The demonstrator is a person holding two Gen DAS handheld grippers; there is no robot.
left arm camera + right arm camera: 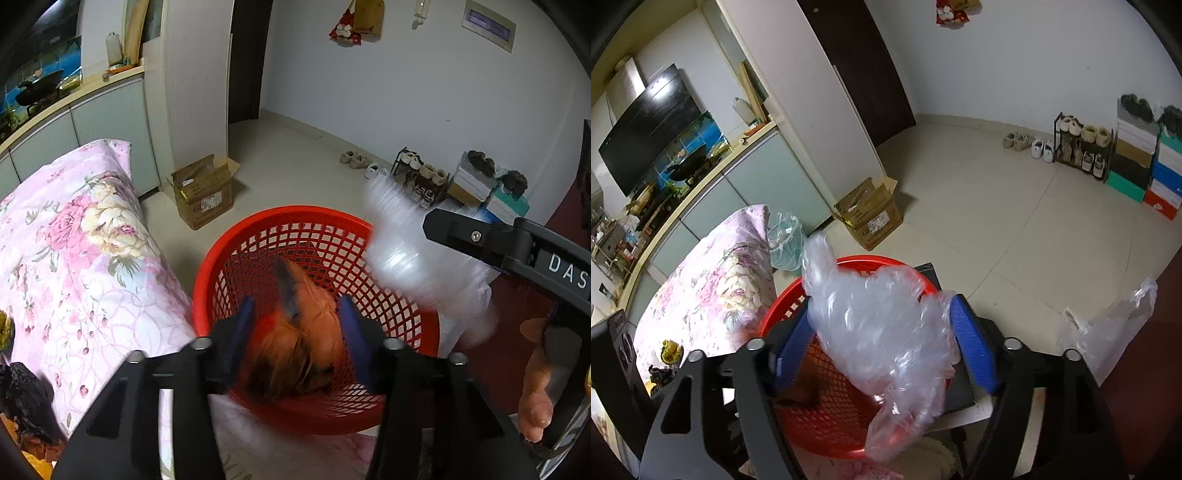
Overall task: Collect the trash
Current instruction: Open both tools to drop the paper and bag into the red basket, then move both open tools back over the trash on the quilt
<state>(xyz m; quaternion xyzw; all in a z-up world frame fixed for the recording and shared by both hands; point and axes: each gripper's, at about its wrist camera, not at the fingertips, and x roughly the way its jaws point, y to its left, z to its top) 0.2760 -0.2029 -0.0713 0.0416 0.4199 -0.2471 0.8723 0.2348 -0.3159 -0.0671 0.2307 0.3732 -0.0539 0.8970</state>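
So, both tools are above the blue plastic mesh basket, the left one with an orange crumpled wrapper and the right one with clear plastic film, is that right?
Only the colour is wrong: the plastic mesh basket is red, as both wrist views show. The left tool does have the orange crumpled wrapper between its fingers, and the right tool the clear plastic film.

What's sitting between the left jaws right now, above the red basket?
A crumpled orange wrapper, blurred, lies between the left gripper jaws over the red basket; the left wrist view shows it.
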